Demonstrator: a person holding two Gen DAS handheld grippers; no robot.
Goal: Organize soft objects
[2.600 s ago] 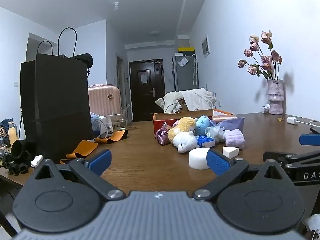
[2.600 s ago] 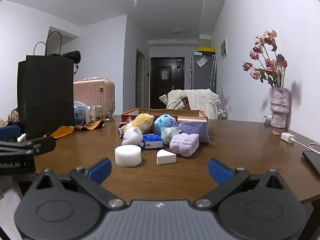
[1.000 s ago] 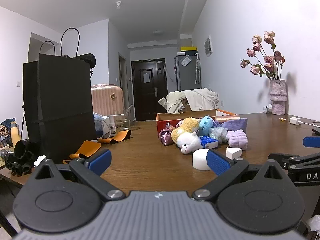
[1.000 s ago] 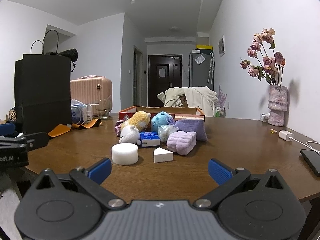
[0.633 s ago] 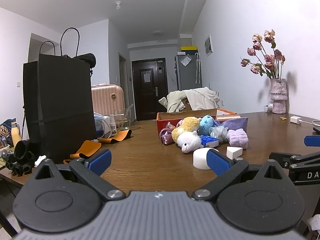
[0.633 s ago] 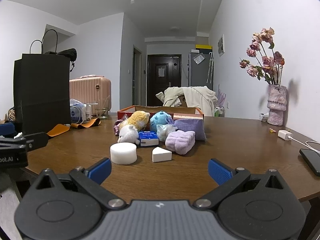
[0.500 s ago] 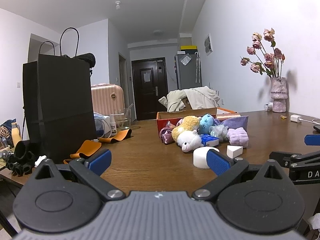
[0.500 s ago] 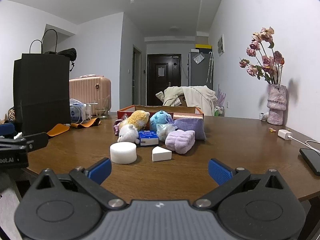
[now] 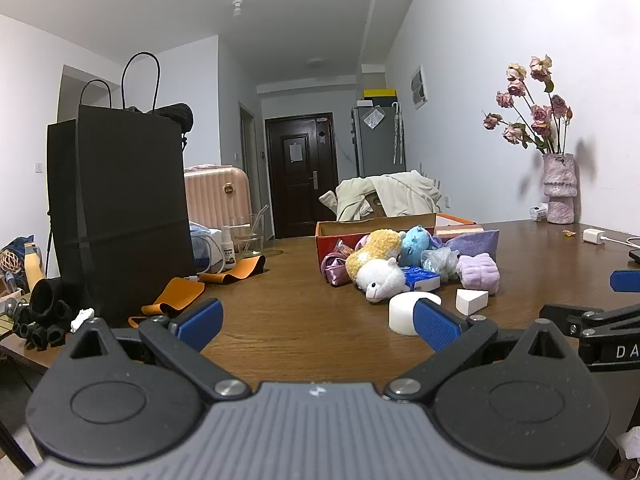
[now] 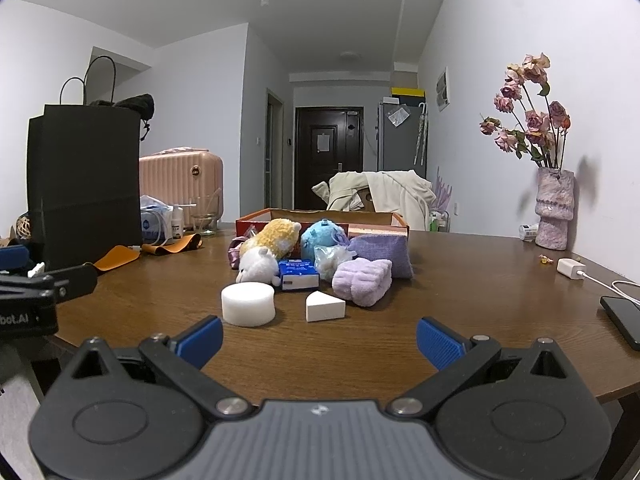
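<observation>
Here's the pile to be sorted: a white plush lamb [image 10: 258,266], a yellow fuzzy plush toy [image 10: 276,236] and a round blue plush toy [image 10: 324,236] are heaped together mid-counter, right against the front wall of a shallow red-orange cardboard box [image 10: 320,216]. Beside them, a folded lilac towel [image 10: 362,280] leans on a purple fabric pouch [image 10: 380,250], with a small blue tissue pack [image 10: 298,274] wedged in between. Out front, nearest the cameras, a white foam cylinder [image 10: 248,304] and a white wedge-shaped sponge [image 10: 324,307] sit just apart on the brown wooden counter [image 10: 480,300].

The box looks like the destination, open-topped and right behind the heap, so each item is only a short lift away.

Both tools hang back at the near edge. The right gripper [image 10: 319,338] has its jaws spread wide and empty, aimed squarely at the foam and the sponge. The left gripper [image 9: 318,322] is just as wide and just as empty, viewing the heap from the left. Nothing is grasped yet; I'd call this the lining-up before a first pick.
</observation>
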